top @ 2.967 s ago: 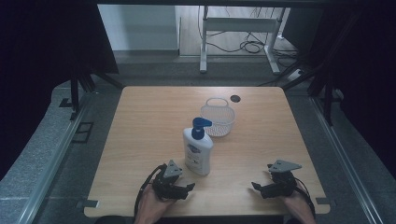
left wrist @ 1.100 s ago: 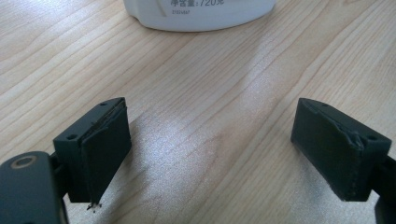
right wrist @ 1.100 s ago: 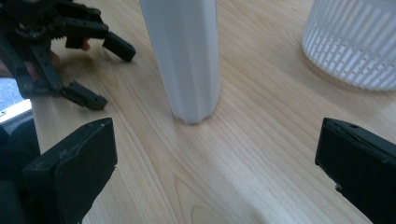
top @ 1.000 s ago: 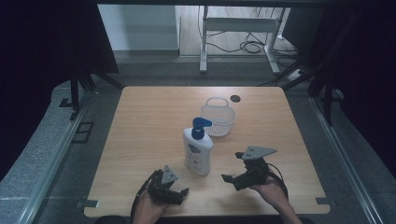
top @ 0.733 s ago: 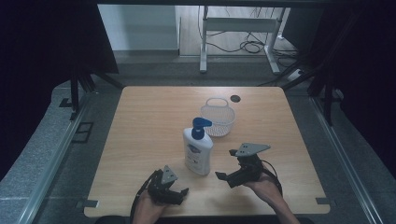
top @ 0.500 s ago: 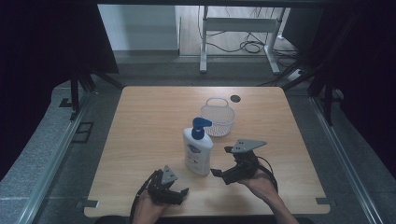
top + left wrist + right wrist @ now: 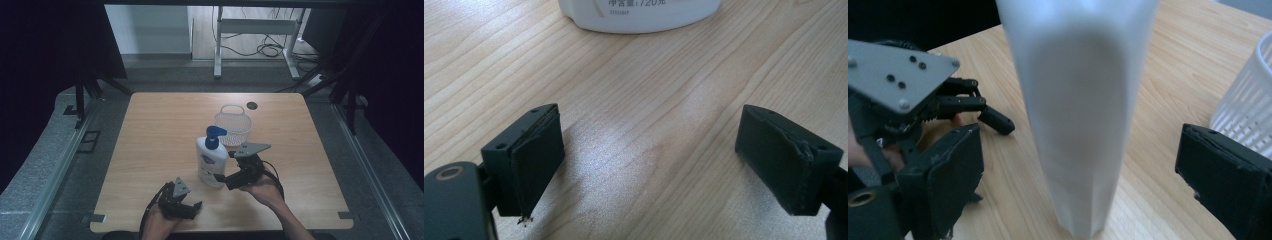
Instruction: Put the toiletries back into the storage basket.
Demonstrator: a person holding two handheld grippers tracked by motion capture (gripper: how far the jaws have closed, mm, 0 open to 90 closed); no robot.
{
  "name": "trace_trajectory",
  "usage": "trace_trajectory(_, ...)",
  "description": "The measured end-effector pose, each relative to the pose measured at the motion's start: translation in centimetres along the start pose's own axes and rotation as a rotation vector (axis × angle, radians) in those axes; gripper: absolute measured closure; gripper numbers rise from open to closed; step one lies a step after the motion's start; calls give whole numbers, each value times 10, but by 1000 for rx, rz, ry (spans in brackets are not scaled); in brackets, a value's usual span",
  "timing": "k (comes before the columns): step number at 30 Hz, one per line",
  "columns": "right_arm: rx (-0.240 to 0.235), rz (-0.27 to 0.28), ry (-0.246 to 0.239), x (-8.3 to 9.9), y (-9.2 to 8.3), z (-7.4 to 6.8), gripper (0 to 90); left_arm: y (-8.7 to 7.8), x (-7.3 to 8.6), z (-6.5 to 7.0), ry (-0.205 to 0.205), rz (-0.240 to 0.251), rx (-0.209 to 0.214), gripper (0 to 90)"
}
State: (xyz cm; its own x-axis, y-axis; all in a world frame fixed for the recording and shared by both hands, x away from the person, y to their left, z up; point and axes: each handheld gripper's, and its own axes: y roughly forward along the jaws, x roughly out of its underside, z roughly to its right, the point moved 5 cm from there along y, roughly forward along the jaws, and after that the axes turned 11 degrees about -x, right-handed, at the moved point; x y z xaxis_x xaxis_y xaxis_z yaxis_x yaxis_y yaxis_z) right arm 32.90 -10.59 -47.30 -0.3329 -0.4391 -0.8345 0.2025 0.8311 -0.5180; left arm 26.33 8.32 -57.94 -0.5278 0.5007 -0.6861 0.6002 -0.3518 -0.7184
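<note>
Right gripper (image 7: 223,178), now drawn in from the table's right side to the white pump bottle (image 7: 212,159) just in front of the white basket (image 7: 233,126), jaws straddling it and just closing, pads not yet touching; likely about to grasp.

Two black hand-held grippers: left hand-held gripper (image 7: 192,207), right hand-held gripper (image 7: 220,178). Blocky matte-black jaws, pads frayed at edges. Grey three-cornered plate (image 7: 252,148) on top, dark screws and holes in it. Brass-ringed hole at the jaw base. Black cable (image 7: 275,176) looping off the rear. Bare forearms, no sleeves visible.
</note>
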Motion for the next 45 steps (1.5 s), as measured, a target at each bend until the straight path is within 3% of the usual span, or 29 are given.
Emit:
trace_trajectory(16, 21, 13, -9, -18, 27, 5, 159, 0, 0, 0, -3, -1, -4, 115)
trace_trajectory(26, 49, 2, -40, -22, 32, 4, 356, 0, 0, 1, -7, 0, -6, 115)
trace_trajectory(33, 72, -13, -57, -23, 30, 2, 371, 0, 0, 1, -9, 0, -7, 115)
trace_trajectory(45, 42, -20, -52, -30, 23, 5, 375, 1, -1, 1, -9, 0, -7, 115)
